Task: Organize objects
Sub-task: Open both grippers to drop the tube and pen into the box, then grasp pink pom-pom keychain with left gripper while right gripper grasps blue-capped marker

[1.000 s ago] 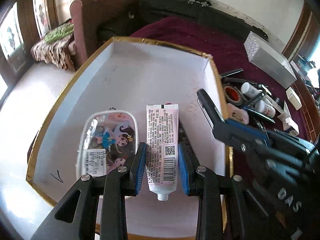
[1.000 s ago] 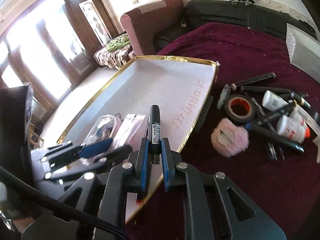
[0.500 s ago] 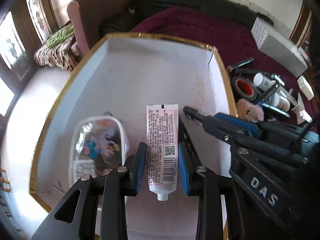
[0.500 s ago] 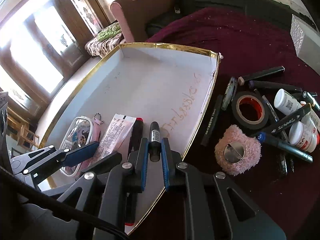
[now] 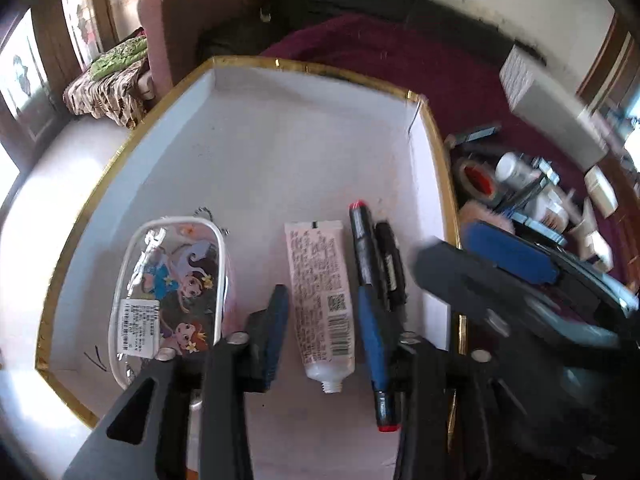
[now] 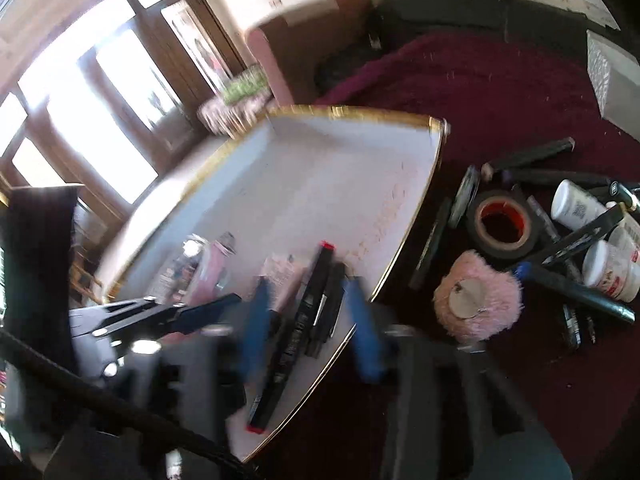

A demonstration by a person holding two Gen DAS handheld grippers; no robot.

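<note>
The white tube (image 5: 320, 300) lies flat on the floor of the gold-rimmed white tray (image 5: 436, 152), cap end toward the near edge, with the left gripper (image 5: 324, 320) straddling it — the blue pads have just been opening and stand clear of the tube on both sides, so nothing is gripped. Just right of the tube lie two dark markers side by side: a long one with red ends (image 5: 370, 292) and a shorter black marker (image 6: 326, 308). The right gripper (image 6: 310, 332) is over these; its jaws have just been opening wide, and the black marker lies loose between them, touched by neither pad. To the left of the tube, a little apart, sits a clear cartoon-printed pouch (image 5: 172, 300). Outside the tray on the right, on the maroon cloth (image 6: 500, 88), lie a pink fluffy puff (image 6: 480, 300), a roll of black tape (image 6: 504, 228), white bottles and more pens — a loose heap.
</note>
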